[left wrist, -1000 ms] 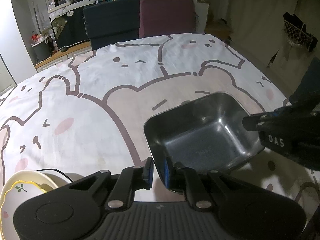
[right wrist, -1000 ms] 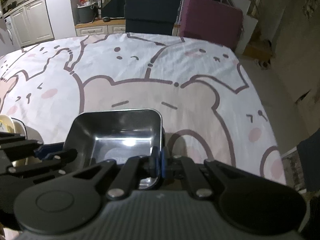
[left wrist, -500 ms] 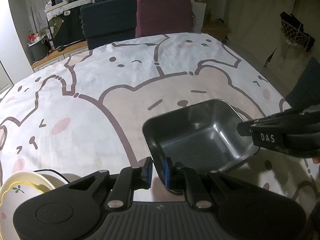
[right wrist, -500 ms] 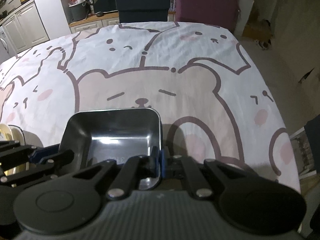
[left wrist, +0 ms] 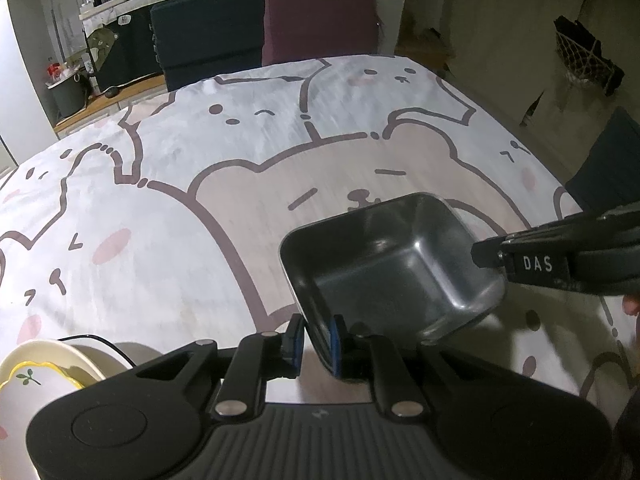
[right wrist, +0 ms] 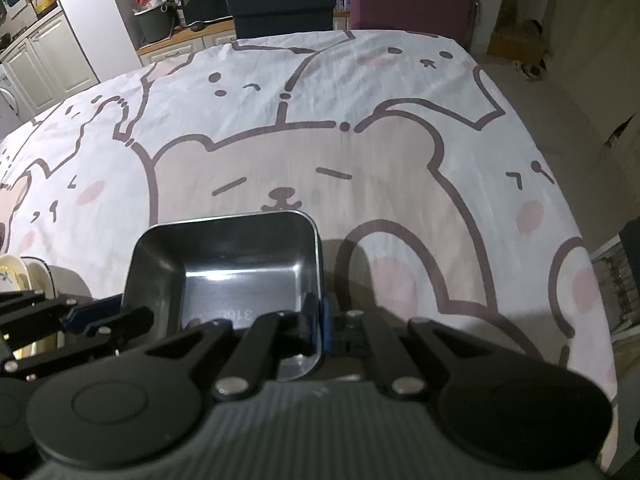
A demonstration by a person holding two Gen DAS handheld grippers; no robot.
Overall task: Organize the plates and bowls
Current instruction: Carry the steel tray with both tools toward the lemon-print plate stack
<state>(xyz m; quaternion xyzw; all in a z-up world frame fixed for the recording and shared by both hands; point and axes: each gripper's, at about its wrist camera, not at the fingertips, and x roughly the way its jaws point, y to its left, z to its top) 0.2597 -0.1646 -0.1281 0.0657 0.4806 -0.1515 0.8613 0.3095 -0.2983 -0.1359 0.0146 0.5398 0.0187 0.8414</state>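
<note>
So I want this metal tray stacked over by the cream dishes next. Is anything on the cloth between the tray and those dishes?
Nothing visible. The metal tray is gripped on two rims by the left gripper and right gripper. Between it and the cream dishes lies only bare tablecloth, apart from a thin black cable beside the dishes.

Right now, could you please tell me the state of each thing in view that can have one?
Metal tray: upright, empty, held at two rims.
Left claw: shut on the tray's near rim.
Right claw: shut on the tray's right rim.
Cream bowls: nested, upright, apart from the tray.
</note>
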